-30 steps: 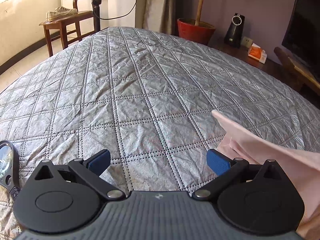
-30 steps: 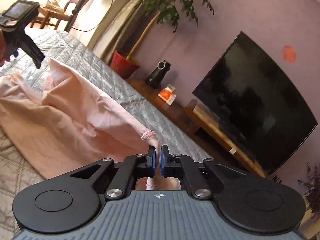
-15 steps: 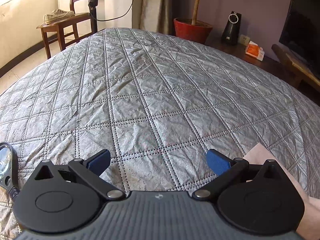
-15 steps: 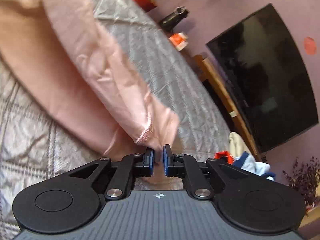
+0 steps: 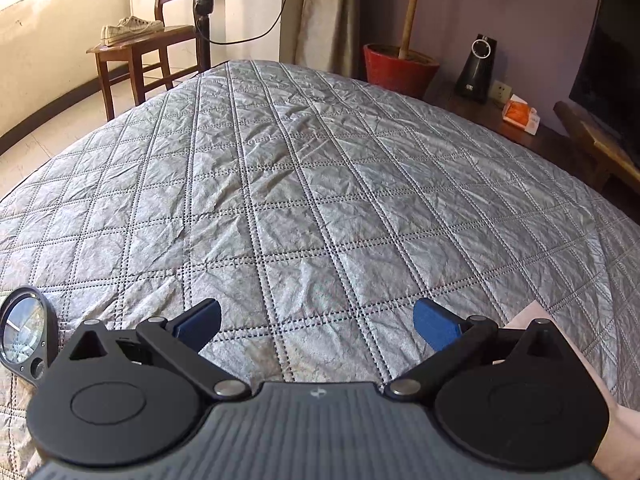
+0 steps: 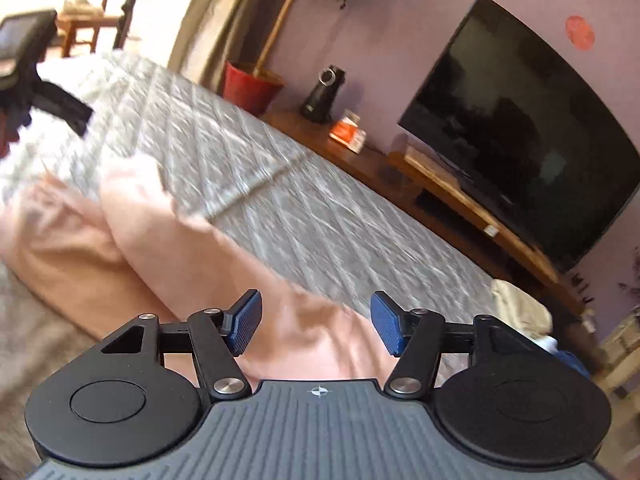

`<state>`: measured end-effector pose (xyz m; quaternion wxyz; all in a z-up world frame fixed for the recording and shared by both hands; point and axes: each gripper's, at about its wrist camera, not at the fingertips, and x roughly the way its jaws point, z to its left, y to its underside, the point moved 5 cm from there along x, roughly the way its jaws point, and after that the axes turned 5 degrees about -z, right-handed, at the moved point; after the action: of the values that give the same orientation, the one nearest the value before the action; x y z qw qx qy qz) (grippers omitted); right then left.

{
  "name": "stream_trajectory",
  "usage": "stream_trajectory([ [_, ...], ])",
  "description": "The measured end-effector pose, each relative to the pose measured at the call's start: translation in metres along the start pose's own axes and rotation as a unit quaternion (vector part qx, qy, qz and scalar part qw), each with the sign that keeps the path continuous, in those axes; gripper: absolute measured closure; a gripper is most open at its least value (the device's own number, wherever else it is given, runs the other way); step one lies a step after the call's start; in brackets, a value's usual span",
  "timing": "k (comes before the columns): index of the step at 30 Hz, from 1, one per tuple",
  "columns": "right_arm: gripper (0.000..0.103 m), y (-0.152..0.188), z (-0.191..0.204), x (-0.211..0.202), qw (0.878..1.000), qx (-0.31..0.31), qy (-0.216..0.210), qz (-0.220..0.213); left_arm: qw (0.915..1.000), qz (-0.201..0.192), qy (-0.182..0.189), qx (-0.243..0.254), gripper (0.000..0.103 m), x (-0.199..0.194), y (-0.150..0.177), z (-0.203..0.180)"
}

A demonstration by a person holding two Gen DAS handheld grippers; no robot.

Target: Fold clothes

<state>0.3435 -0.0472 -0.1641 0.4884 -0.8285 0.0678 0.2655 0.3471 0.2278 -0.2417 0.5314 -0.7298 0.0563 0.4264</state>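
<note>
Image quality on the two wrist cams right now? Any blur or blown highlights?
Left wrist view: sharp; quilted bedspread stitching crisp, fisheye bows its edges. Right wrist view: motion-smeared bedspread and pink garment, window corner top-left overexposed; right gripper itself stays sharp.

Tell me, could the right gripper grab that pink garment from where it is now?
Probably yes. The right gripper has its jaws open, the pink garment lies on the quilted bed right below them, and nothing sits between.

**Two low views over one bed**

The left wrist camera sat close above the quilted bed (image 5: pixel 304 184), facing along it toward a chair (image 5: pixel 140 52). The right wrist camera looked across the bed's edge toward the television (image 6: pixel 520 128). Both views shared the bed and the red pot (image 5: pixel 400 68).
</note>
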Motion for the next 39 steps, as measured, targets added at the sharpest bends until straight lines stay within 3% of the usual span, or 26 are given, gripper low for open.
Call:
stream_trajectory([
  [2,0.045,-0.028,0.028,0.013,0.999,-0.002,-0.038,-0.016,1.0,-0.001,-0.004,-0.004,0.001,0.0,-0.001,0.003],
  [5,0.051,-0.058,0.083,0.045,0.994,-0.058,-0.09,-0.013,0.9999,0.003,-0.008,-0.009,0.001,0.002,-0.001,0.009],
  [9,0.058,-0.057,0.129,0.089,0.985,-0.089,-0.145,0.035,0.9997,0.003,-0.008,-0.024,0.001,0.001,-0.003,0.018],
  [13,0.059,-0.049,0.153,0.107,0.979,-0.114,-0.159,0.054,0.9995,0.008,-0.002,-0.03,0.001,0.003,-0.005,0.021],
  [19,0.058,-0.059,0.16,0.133,0.984,-0.1,-0.137,0.057,0.9994,0.01,0.001,-0.034,0.001,0.001,-0.005,0.023],
  [22,0.091,-0.057,0.159,0.141,0.984,-0.091,-0.139,0.057,0.9991,0.011,0.0,-0.041,0.001,0.0,-0.004,0.027],
  [23,0.097,-0.056,0.157,0.142,0.985,-0.087,-0.138,0.051,0.9991,0.01,0.0,-0.042,0.001,0.0,-0.004,0.027],
  [28,0.101,-0.07,0.125,0.113,0.989,0.026,-0.147,0.0,0.9989,0.007,-0.001,-0.046,0.001,-0.001,-0.006,0.029],
  [33,0.101,-0.09,0.118,0.045,0.979,0.066,-0.181,-0.065,0.9983,0.004,-0.006,-0.058,0.001,-0.002,-0.009,0.036],
  [37,0.101,-0.078,0.143,0.005,0.975,0.059,-0.2,-0.073,0.998,-0.001,-0.011,-0.063,0.001,-0.004,-0.01,0.039],
  [39,0.1,-0.051,0.164,0.013,0.975,0.052,-0.215,-0.03,0.9979,-0.002,-0.013,-0.064,0.001,-0.005,-0.01,0.041],
])
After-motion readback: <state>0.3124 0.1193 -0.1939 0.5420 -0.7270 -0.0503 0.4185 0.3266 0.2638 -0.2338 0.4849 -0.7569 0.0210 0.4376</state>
